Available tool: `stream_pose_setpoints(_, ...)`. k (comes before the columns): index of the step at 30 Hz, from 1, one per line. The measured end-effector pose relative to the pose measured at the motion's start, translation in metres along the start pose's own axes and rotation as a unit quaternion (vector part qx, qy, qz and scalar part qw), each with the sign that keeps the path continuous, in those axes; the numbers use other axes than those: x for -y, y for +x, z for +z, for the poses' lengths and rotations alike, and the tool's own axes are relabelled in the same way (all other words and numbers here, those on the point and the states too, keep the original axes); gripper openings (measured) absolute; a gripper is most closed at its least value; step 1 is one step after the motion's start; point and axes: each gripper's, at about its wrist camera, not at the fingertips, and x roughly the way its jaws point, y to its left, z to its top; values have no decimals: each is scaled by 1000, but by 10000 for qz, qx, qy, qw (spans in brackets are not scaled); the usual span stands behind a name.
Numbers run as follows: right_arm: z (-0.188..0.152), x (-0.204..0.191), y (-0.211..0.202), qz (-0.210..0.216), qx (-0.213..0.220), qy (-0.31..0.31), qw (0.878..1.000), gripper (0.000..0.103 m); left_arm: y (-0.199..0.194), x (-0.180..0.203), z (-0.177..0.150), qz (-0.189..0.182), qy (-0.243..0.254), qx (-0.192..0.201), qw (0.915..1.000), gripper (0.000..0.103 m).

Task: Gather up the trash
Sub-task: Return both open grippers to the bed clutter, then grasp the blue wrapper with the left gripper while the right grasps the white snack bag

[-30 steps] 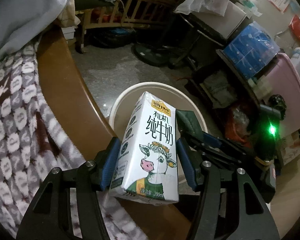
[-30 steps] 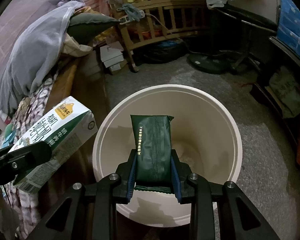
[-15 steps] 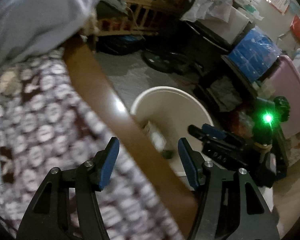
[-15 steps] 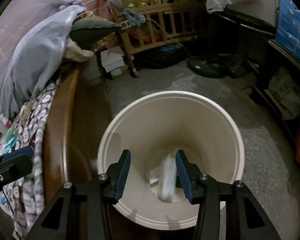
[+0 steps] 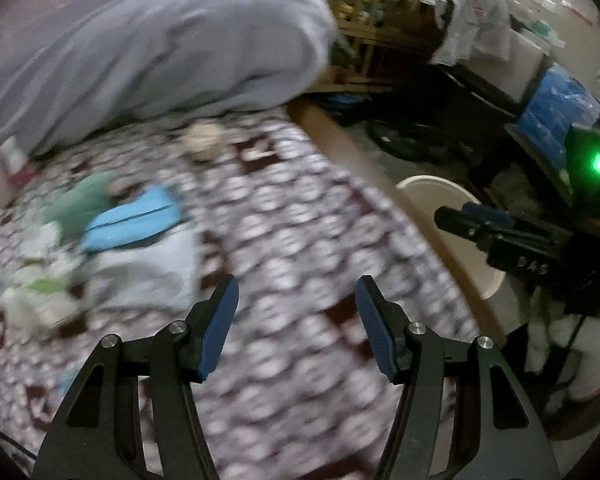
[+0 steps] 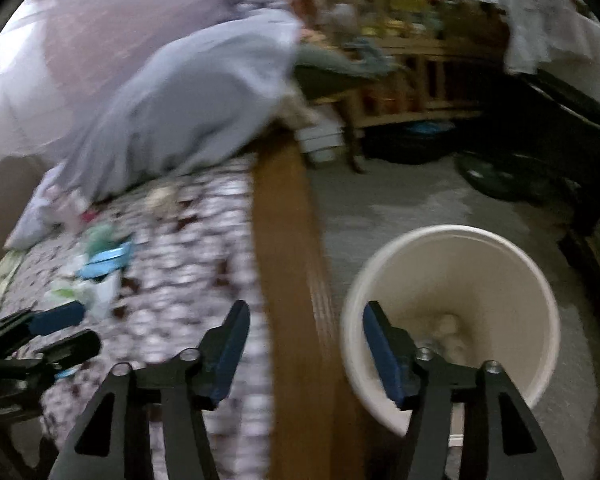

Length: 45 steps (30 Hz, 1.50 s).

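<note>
Over the patterned blanket (image 5: 300,240) the left tongs (image 5: 296,320) stand released with nothing between them. The right tongs (image 6: 306,344), whose jaws have just been opening, gape empty above the bed rail (image 6: 288,240), beside the bin (image 6: 460,248) on the floor. Farther off on the blanket lies blurred trash (image 5: 132,220), near a grey pillow (image 5: 172,52).

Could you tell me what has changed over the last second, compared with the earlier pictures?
The left hand-held gripper let go of its milk carton and the right hand-held gripper, whose jaws have just been opening, let go of its dark green packet; both now stand empty. Both views swung from the white bin toward the patterned blanket. The bin stayed beside the bed.
</note>
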Motion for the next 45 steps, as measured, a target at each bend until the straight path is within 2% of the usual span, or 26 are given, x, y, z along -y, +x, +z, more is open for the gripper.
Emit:
stream_pose_setpoints(5, -2, -66, 11, 526, -181, -570, 9968, 58, -24, -58, -26, 372, -402, -73, 9985, 60)
stream_pose_setpoints(9, -7, -113, 28, 944, -397, -1006, 9896, 59, -39, -111, -57, 648, -966, -203, 9930, 60)
stream_pose_setpoints(14, -11, -173, 64, 1385, -642, -1713, 9733, 60, -47, -150, -85, 686, -1667, -347, 9830, 60)
stream_pose_setpoints(17, -4, -200, 91, 1380, -708, -2020, 9670, 63, -49, -159, -93, 630, -1923, -364, 9786, 60)
stream_pose_setpoints(19, 7, -205, 112, 1317, -743, -1903, 9700, 63, -49, -164, -97, 603, -2106, -341, 9751, 60)
stream_pose_setpoints(22, 17, -202, 138, 1436, -887, -1487, 9744, 62, -45, -166, -99, 466, -2261, -372, 9723, 60)
stream_pose_setpoints(24, 18, -202, 157, 1595, -1171, -1184, 9731, 48, -41, -164, -100, 406, -2268, -402, 9723, 60)
stream_pose_setpoints(26, 13, -201, 149, 1762, -1238, -1061, 9708, 37, -37, -166, -101, 363, -2296, -399, 9718, 60)
stream_pose_setpoints(27, 10, -204, 142, 1853, -1314, -1084, 9678, 27, -35, -168, -100, 345, -2331, -398, 9710, 60)
stream_pose_setpoints(28, 6, -204, 135, 1992, -1416, -1070, 9638, 23, -32, -170, -100, 326, -2367, -402, 9702, 60)
stream_pose_setpoints(30, -7, -205, 120, 2159, -1537, -1143, 9574, 23, -25, -173, -99, 278, -2442, -416, 9684, 60)
stream_pose_setpoints(32, -16, -205, 104, 1938, -1432, -1411, 9602, 23, -18, -175, -98, 245, -2495, -455, 9670, 60)
stream_pose_setpoints(33, -17, -205, 100, 1864, -1347, -1454, 9623, 24, -14, -175, -97, 213, -2511, -467, 9666, 60)
stream_pose_setpoints(34, -15, -203, 95, 1805, -1213, -1495, 9645, 30, -11, -175, -96, 178, -2527, -467, 9663, 60)
stream_pose_setpoints(35, -13, -201, 92, 1749, -1105, -1521, 9665, 37, -8, -174, -95, 153, -2542, -461, 9659, 60)
stream_pose_setpoints(36, -11, -201, 90, 1699, -1036, -1548, 9677, 50, -5, -174, -94, 112, -2566, -445, 9654, 60)
stream_pose_setpoints(38, -7, -202, 90, 1695, -1021, -1637, 9665, 56, 1, -174, -93, -13, -2581, -400, 9653, 59)
stream_pose_setpoints(39, -6, -205, 93, 1726, -1049, -1673, 9650, 56, 5, -174, -94, -39, -2591, -455, 9648, 55)
stream_pose_setpoints(40, -6, -209, 96, 1761, -1070, -1728, 9631, 58, 9, -176, -95, -58, -2632, -539, 9632, 42)
stream_pose_setpoints(41, -6, -216, 99, 1790, -1062, -1863, 9602, 60, 10, -179, -96, -92, -2642, -586, 9627, 42)
stream_pose_setpoints(43, -8, -231, 101, 1821, -998, -2208, 9530, 76, 5, -182, -97, -136, -2579, -579, 9643, 33)
stream_pose_setpoints(45, -8, -245, 106, 1845, -971, -2509, 9453, 78, -5, -185, -98, -47, -2485, -562, 9670, 31)
